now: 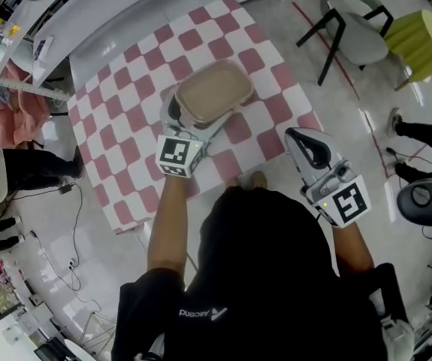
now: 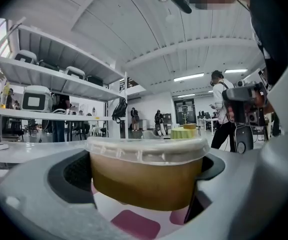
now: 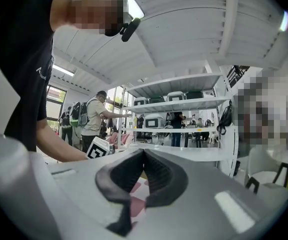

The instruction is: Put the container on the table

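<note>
A tan rectangular container (image 1: 214,90) with a clear lid is over the middle of the red-and-white checked table (image 1: 125,126). My left gripper (image 1: 199,117) is shut on the container's near end. In the left gripper view the container (image 2: 146,171) fills the gap between the two dark pads (image 2: 77,171), and its bottom shows a little above the checked cloth. My right gripper (image 1: 300,135) hangs off the table's right edge. It holds nothing, and in the right gripper view its jaws (image 3: 142,156) meet at the tips.
A grey chair (image 1: 354,28) and a yellow-green stool (image 1: 418,40) stand on the floor at the far right. Another person's legs (image 1: 426,138) are at the right edge. A white bench (image 1: 103,13) runs behind the table. Cables (image 1: 73,232) lie on the floor at left.
</note>
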### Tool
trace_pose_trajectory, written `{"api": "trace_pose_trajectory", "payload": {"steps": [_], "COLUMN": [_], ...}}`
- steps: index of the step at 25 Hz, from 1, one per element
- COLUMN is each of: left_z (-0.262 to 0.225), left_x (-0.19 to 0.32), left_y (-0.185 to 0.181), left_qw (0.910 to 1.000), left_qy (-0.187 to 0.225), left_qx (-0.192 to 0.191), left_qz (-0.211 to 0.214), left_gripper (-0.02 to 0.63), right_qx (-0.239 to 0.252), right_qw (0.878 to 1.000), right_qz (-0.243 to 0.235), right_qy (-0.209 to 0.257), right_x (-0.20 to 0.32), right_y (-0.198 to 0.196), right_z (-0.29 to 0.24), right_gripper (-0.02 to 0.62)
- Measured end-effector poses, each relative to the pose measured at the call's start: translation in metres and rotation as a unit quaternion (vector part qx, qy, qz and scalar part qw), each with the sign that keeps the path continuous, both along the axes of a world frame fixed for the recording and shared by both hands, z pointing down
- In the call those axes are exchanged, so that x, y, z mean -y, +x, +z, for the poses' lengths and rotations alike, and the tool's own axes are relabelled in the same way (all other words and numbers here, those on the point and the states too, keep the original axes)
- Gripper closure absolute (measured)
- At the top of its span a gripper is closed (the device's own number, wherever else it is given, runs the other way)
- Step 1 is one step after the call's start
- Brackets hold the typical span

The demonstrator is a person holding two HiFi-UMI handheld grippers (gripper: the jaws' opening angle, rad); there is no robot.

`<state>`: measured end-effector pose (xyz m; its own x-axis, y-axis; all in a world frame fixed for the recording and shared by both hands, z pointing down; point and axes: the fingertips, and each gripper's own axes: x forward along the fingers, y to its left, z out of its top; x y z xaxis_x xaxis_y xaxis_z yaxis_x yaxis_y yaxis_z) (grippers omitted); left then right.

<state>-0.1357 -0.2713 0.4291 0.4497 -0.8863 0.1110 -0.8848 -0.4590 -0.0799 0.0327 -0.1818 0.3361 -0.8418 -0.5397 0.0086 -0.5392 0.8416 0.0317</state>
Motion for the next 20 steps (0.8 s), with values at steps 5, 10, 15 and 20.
{"api": "trace_pose_trajectory", "payload": {"steps": [5,10,15,20], "left_z": [0.036,0.061,0.084,0.102], "left_x": [0.036,0.062,0.069,0.068], "left_y": [0.004,0.010,0.016,0.013], "left_qw": [0.9988,0.9967,0.9920,0.9826], "left_qy": [-0.017,-0.046,-0.083,-0.136], "left_qx": [0.042,0.057,0.077,0.103], "left_qz": [0.017,0.037,0.055,0.073], "left_gripper": [0.029,0.029,0.029,0.029], "right_qx": [-0.020,-0.029,-0.018,-0.017], "right_qw": [0.999,0.998,0.997,0.997], "right_qz": [0.024,0.047,0.061,0.058], "right_qy": [-0.024,-0.034,-0.048,-0.055], "right_x": [0.010,0.021,0.033,0.041], "right_y": [0.002,0.007,0.006,0.000], "right_z": [0.013,0.021,0.017,0.022], "right_gripper": [0.592,0.592,0.592,0.592]}}
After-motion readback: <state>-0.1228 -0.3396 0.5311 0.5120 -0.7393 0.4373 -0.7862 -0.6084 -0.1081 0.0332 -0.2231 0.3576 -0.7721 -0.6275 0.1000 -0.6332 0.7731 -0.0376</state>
